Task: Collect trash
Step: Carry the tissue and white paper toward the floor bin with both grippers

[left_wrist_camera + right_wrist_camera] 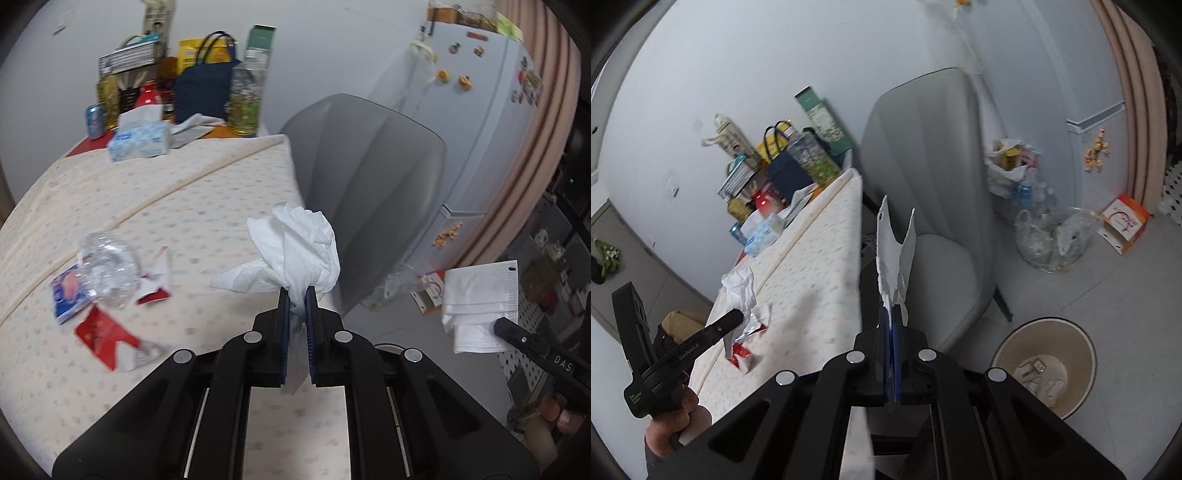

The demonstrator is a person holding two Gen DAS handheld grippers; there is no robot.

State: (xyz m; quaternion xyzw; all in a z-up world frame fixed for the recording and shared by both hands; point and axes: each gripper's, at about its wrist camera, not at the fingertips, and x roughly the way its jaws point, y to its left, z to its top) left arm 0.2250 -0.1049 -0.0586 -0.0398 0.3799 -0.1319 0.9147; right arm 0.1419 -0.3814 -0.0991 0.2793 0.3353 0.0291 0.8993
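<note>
Now both claws are clamped on trash: the left claw [297,295] on a crumpled tissue [299,247], the right claw [891,314] on a face mask [894,254], nearer the bin [1044,365] at lower right.

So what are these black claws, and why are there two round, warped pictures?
Each claw is a hand-held pincer with its own wide-angle camera looking along its fingers. In the left camera's view, the left gripper is shut on a crumpled tissue. In the right camera's view, the right gripper is shut on a flat face mask. On the dotted tablecloth lie a crushed clear bottle, torn red wrappers and a tissue box. A waste bin stands on the floor by the chair.
</note>
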